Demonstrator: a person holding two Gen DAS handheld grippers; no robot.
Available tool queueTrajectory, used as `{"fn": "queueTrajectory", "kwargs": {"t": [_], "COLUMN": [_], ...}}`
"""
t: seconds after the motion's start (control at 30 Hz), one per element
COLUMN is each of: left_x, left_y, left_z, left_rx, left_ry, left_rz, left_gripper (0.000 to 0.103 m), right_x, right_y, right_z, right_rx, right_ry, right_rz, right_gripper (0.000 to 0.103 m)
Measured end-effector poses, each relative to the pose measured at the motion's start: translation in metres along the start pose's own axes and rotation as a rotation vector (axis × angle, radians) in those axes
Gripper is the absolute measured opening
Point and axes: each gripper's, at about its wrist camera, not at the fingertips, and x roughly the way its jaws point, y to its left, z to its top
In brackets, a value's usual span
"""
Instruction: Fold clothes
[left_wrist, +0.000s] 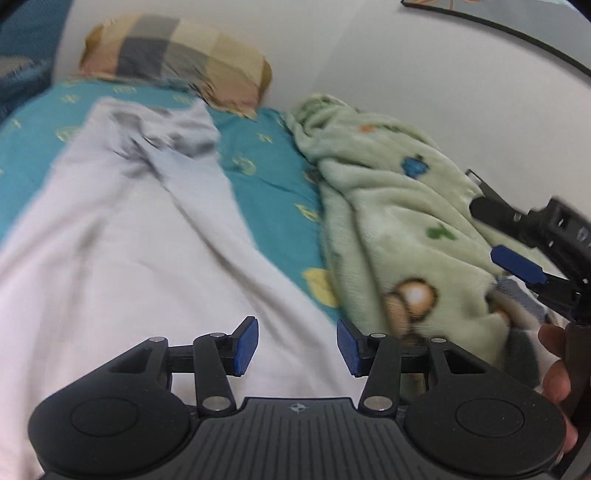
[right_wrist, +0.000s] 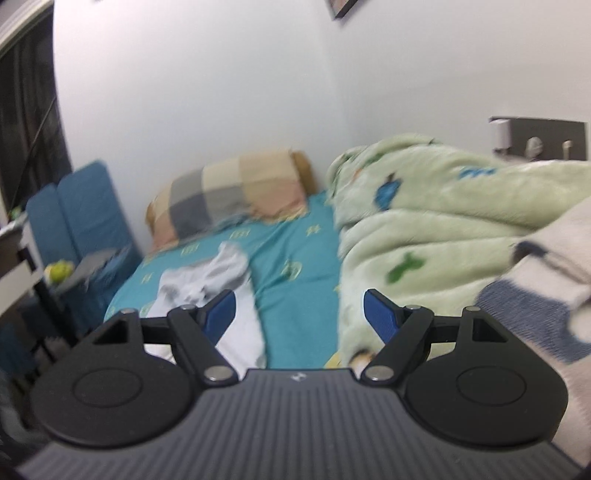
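Observation:
A white garment (left_wrist: 129, 240) lies spread lengthwise on the teal bed sheet (left_wrist: 258, 177), its far end bunched and creased. My left gripper (left_wrist: 297, 347) hovers over the garment's near part, open, with nothing between its blue pads. In the left wrist view my right gripper (left_wrist: 485, 230) reaches in from the right edge over the green blanket, jaws apart and empty. The right wrist view shows the right gripper (right_wrist: 299, 314) open above the bed, with the white garment (right_wrist: 221, 280) below its left finger and bare sheet between the fingers.
A fluffy green blanket (left_wrist: 388, 203) is heaped along the wall on the right. A checked pillow (left_wrist: 177, 55) lies at the head of the bed. A white and blue striped cloth (right_wrist: 535, 302) sits at the right edge. Blue cushions (right_wrist: 85, 206) stand left of the bed.

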Motion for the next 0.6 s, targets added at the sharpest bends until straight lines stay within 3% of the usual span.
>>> {"fn": "queueTrajectory", "kwargs": {"t": [0.07, 0.2, 0.27, 0.3, 0.33, 0.4, 0.6], "left_x": [0.028, 0.078, 0.092, 0.095, 0.095, 0.092, 0.037], "left_y": [-0.015, -0.033, -0.03, -0.028, -0.025, -0.019, 0.012], "left_z": [-0.004, -0.008, -0.007, -0.007, -0.008, -0.008, 0.005], "left_rx": [0.007, 0.038, 0.044, 0.045, 0.048, 0.044, -0.021], "left_ry": [0.037, 0.113, 0.146, 0.153, 0.155, 0.154, 0.109], "left_rz": [-0.002, 0.036, 0.084, 0.102, 0.118, 0.134, 0.035], "left_gripper": [0.05, 0.048, 0.031, 0.01, 0.003, 0.001, 0.001], "right_x": [-0.003, 0.002, 0.006, 0.008, 0.009, 0.012, 0.015], "right_y": [-0.008, -0.019, -0.021, -0.022, -0.022, -0.022, -0.015], "right_z": [0.001, 0.003, 0.003, 0.002, 0.002, 0.001, -0.004], "right_rx": [0.019, 0.06, 0.064, 0.066, 0.067, 0.071, 0.062], "right_ry": [-0.033, -0.02, -0.01, -0.004, 0.001, 0.018, 0.071], "right_rz": [-0.014, -0.021, -0.018, -0.015, -0.011, 0.0, 0.047], "right_gripper": [0.078, 0.078, 0.078, 0.078, 0.078, 0.078, 0.078]}}
